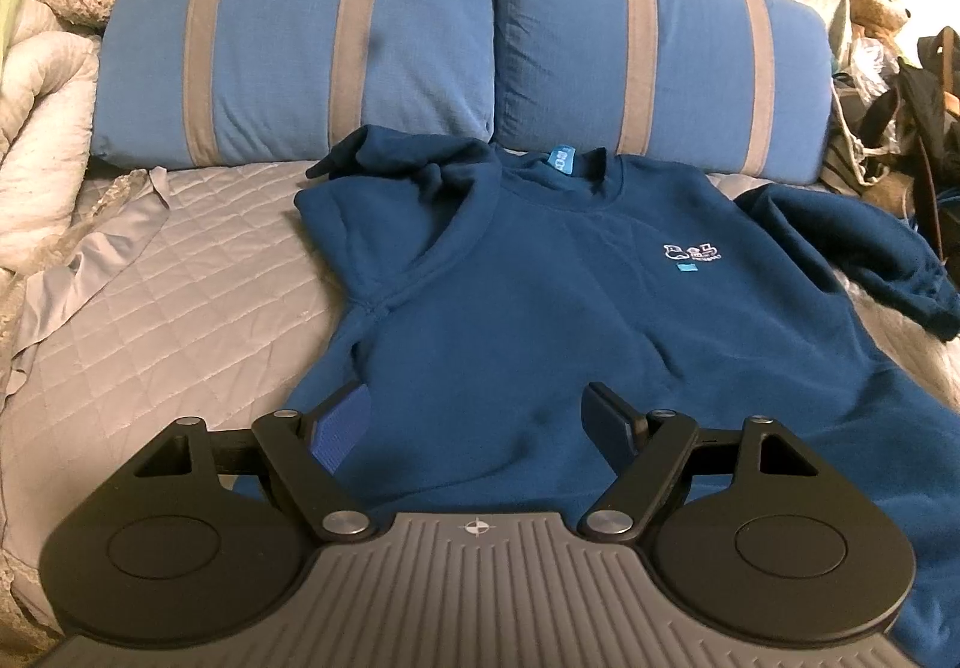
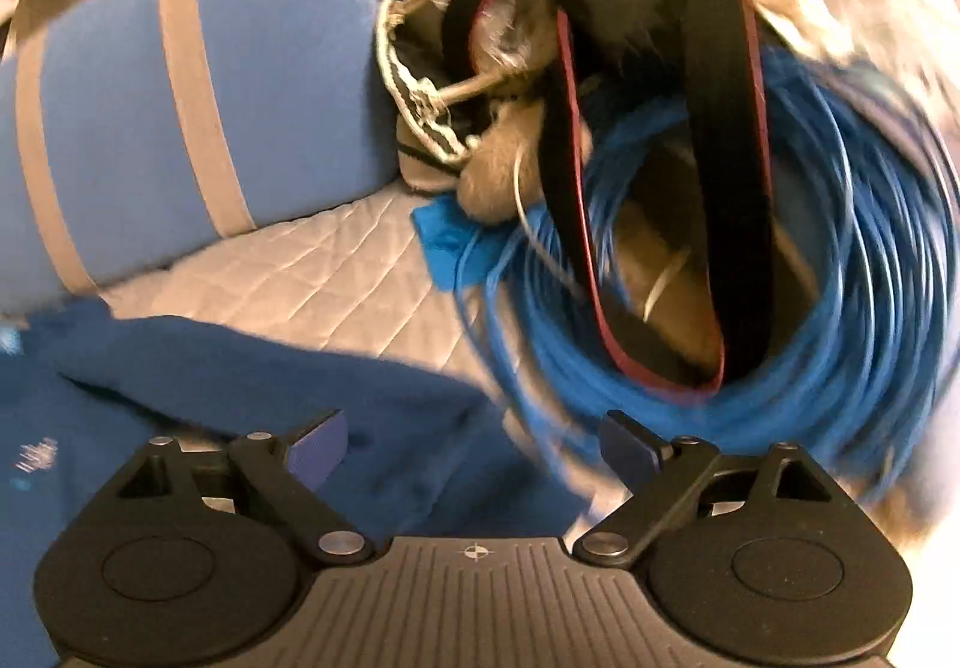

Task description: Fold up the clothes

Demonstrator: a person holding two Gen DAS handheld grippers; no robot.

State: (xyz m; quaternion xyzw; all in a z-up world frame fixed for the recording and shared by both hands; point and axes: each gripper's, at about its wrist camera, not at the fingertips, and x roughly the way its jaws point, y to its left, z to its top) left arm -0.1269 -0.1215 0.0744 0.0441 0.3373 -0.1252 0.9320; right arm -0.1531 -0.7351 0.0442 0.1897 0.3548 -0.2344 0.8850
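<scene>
A dark blue sweatshirt (image 1: 540,296) lies face up on the grey quilted bed (image 1: 180,308), collar toward the pillows, a small white logo on its chest. Its left sleeve (image 1: 384,170) is folded in over the shoulder; its right sleeve (image 1: 852,254) lies spread outward. My left gripper (image 1: 480,422) is open and empty, just above the sweatshirt's lower body. In the blurred right wrist view, my right gripper (image 2: 474,446) is open and empty over the end of the right sleeve (image 2: 270,380).
Two blue pillows with grey stripes (image 1: 300,50) stand behind the sweatshirt. Rumpled blankets (image 1: 48,68) lie at the left. At the right are a teddy bear (image 1: 876,2), bags with black straps (image 2: 720,158) and a coil of blue cable (image 2: 840,278).
</scene>
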